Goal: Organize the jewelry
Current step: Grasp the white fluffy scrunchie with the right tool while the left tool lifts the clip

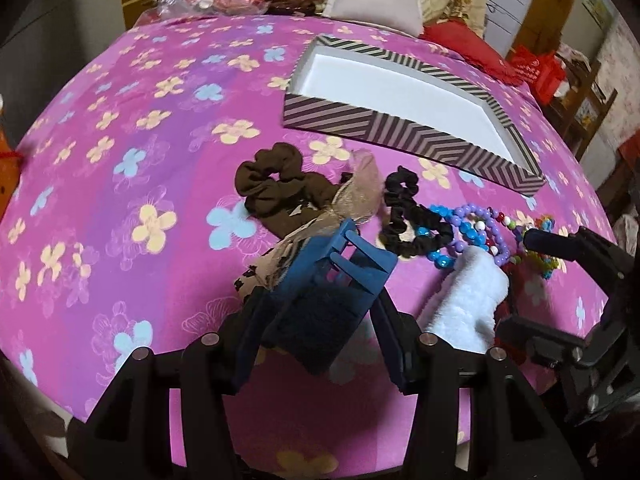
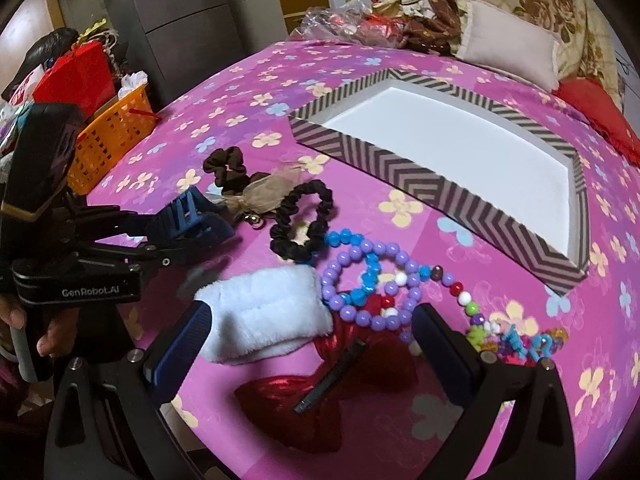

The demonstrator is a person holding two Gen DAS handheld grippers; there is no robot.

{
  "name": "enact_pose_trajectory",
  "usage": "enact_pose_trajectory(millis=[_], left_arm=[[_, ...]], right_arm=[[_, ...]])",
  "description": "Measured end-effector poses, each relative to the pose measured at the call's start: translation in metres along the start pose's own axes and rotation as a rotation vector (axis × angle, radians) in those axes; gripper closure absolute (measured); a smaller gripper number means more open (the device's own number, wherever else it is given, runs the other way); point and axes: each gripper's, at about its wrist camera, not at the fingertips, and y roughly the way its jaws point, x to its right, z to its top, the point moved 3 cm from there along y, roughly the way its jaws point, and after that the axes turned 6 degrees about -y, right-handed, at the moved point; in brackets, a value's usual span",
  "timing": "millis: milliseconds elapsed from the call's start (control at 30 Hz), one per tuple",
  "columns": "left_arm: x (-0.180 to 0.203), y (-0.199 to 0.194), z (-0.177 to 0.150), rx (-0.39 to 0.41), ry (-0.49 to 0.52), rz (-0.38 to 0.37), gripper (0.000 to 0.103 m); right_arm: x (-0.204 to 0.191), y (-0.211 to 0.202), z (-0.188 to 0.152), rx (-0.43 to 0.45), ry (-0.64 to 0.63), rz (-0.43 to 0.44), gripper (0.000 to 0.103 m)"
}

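A: The bedspread (image 2: 400,248) is magenta with purple bands, dotted with cream and light-blue flowers.

B: And the box (image 2: 404,172)?

A: Grey-and-cream chevron stripes outside, plain white inside.

B: The 2 scrunchies?

A: 1 brown scrunchie (image 1: 268,184), 1 black scrunchie (image 2: 300,220). A sheer tan ribbon (image 2: 260,192) lies between them.

B: The hair claw (image 1: 340,268) is blue, and the fluffy band (image 2: 264,312) is white.

A: The beads: a lilac bracelet (image 2: 360,280), a bright blue bracelet (image 2: 368,268), plus a strand (image 2: 464,300) mixing red, white, green and purple.

B: The shiny bow (image 2: 304,396) is red with a black clip. The basket (image 2: 108,136) is orange.
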Motion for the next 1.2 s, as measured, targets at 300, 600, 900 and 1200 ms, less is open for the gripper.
enact_pose_trajectory(millis=[300, 600, 900, 1200], left_arm=[[-0.008, -0.003, 0.003, 0.029, -0.060, -0.020, 0.062], [-0.005, -0.033, 0.009, 0.103, -0.068, -0.032, 0.072], [-0.006, -0.039, 0.009, 0.115, -0.102, -0.039, 0.072], [0.009, -0.058, 0.048, 0.200, -0.073, -0.045, 0.072]], right_arm=[[-0.010, 0.017, 0.005, -0.019, -0.051, 0.018, 0.038], [-0.012, 0.008, 0.006, 0.017, -0.057, 0.089, 0.082], [-0.012, -0.014, 0.012, 0.068, -0.071, 0.090, 0.083], [0.038, -0.044, 0.058, 0.182, 0.007, 0.043, 0.083]])
